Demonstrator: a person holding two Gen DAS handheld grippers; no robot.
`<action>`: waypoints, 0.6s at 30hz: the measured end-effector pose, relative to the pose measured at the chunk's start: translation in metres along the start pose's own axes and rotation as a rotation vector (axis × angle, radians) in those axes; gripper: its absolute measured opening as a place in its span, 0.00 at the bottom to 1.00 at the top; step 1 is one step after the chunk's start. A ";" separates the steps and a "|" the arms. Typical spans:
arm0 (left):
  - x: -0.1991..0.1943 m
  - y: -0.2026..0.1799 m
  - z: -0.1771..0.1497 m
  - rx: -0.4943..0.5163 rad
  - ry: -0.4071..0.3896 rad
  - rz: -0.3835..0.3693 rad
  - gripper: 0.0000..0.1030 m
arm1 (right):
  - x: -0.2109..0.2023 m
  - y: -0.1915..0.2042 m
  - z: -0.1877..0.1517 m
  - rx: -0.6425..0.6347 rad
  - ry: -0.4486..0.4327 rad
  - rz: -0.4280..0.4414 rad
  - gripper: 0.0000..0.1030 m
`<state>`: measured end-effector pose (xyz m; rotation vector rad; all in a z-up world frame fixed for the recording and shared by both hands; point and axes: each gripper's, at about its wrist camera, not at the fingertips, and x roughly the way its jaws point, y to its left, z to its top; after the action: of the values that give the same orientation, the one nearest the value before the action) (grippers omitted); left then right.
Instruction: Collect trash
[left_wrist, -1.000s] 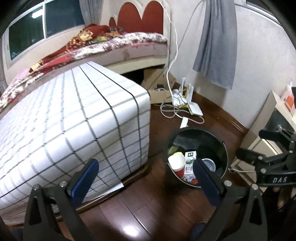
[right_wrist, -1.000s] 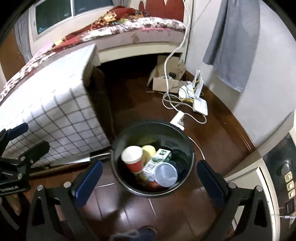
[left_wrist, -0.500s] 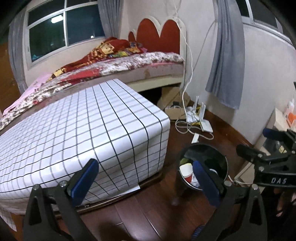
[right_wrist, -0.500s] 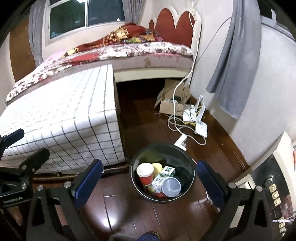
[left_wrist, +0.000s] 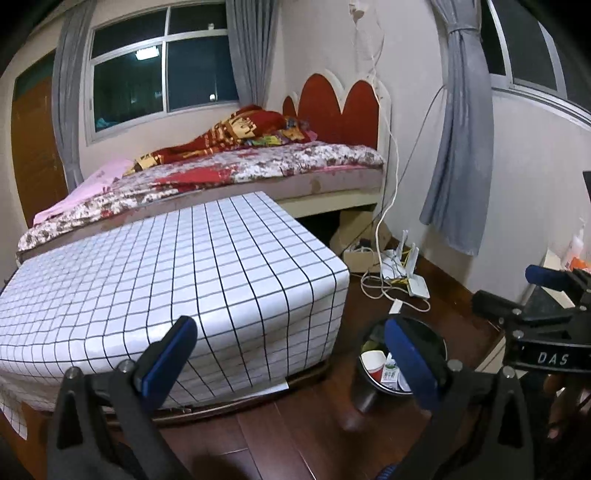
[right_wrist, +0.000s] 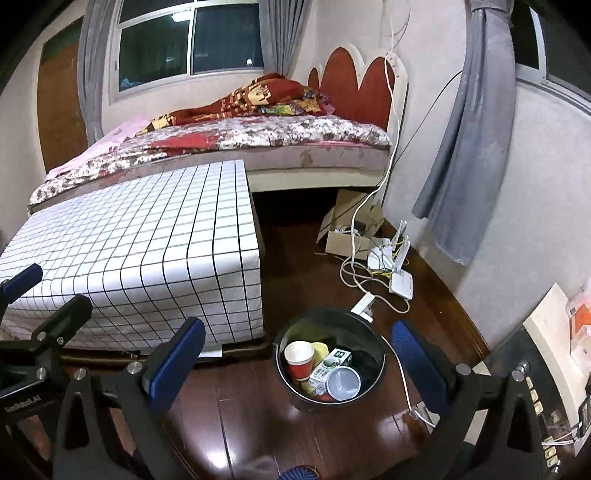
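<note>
A black trash bin (right_wrist: 373, 334) stands on the wood floor beside the checkered table. It holds a red and white paper cup (right_wrist: 300, 357), a green and white carton (right_wrist: 330, 364), a clear plastic cup (right_wrist: 344, 384) and something yellow. The bin also shows in the left wrist view (left_wrist: 436, 338), partly behind a finger. My left gripper (left_wrist: 291, 360) is open and empty, high above the floor. My right gripper (right_wrist: 301, 360) is open and empty, above and in front of the bin.
A low table with a white checkered cloth (left_wrist: 177, 280) fills the left. A bed (left_wrist: 258, 166) stands behind it. A cardboard box (right_wrist: 347, 229), routers (right_wrist: 397, 273) and white cables (right_wrist: 354, 273) lie by the wall. A cabinet (right_wrist: 543, 354) stands at the right.
Both grippers have risen and tilted up away from the bin. The bin now looks smaller and lower in both views, and more of the bed and window shows.
</note>
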<state>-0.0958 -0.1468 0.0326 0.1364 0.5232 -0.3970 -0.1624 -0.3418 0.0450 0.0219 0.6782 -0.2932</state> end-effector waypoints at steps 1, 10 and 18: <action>-0.001 0.000 0.002 0.003 -0.006 -0.002 0.99 | -0.001 -0.001 0.000 0.007 -0.003 0.000 0.99; -0.002 -0.007 0.006 0.030 -0.028 0.003 0.99 | -0.010 -0.009 0.005 0.026 -0.027 -0.009 0.99; -0.004 -0.012 0.009 0.046 -0.039 0.005 0.99 | -0.010 -0.015 0.004 0.043 -0.025 -0.014 0.99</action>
<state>-0.0998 -0.1580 0.0417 0.1742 0.4749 -0.4060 -0.1714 -0.3541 0.0559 0.0547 0.6476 -0.3214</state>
